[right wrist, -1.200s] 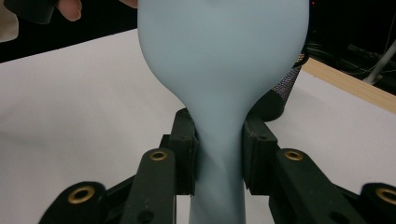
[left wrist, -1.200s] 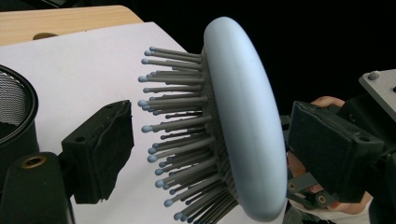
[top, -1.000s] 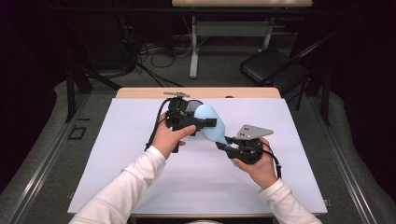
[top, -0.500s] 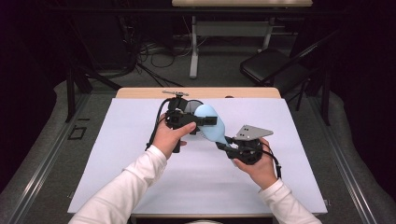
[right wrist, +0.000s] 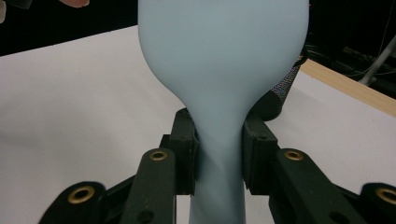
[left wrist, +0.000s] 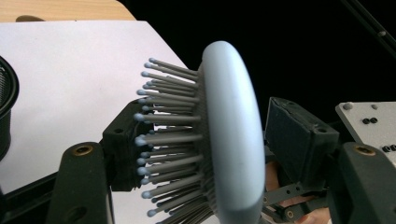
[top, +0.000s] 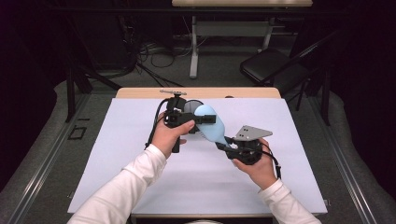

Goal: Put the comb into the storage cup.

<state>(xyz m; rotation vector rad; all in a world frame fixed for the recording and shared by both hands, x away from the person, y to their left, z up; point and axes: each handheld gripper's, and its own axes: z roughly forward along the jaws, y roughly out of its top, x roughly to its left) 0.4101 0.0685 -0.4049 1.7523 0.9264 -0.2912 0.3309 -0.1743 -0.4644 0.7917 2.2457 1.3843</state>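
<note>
Object: a pale blue hairbrush [top: 211,125], being held up above the white tabletop [top: 116,154], between the two hands, head toward the left hand.
Right hand-held gripper [top: 223,143]: clamping the narrow neck of the brush handle [right wrist: 218,140], both pads pressing on it.
Left hand-held gripper [top: 203,119]: its jaws have just been closing around the brush head, one pad on the bristle side, the other behind the smooth back [left wrist: 233,135]; neither pad is pressing yet as far as I can judge, so I am reading it as not yet gripping.
Nearby: a black mesh cup [top: 190,108] standing just behind the brush head.
Handling, judged: light, rigid plastic body; smooth, rounded back is looking slippery; bristles [left wrist: 168,140] are springy and giving under a pad.
Where to grip: the handle neck is serving best; the head is a poorer seat, since the bristles are likely to flex and let it twist.
</note>
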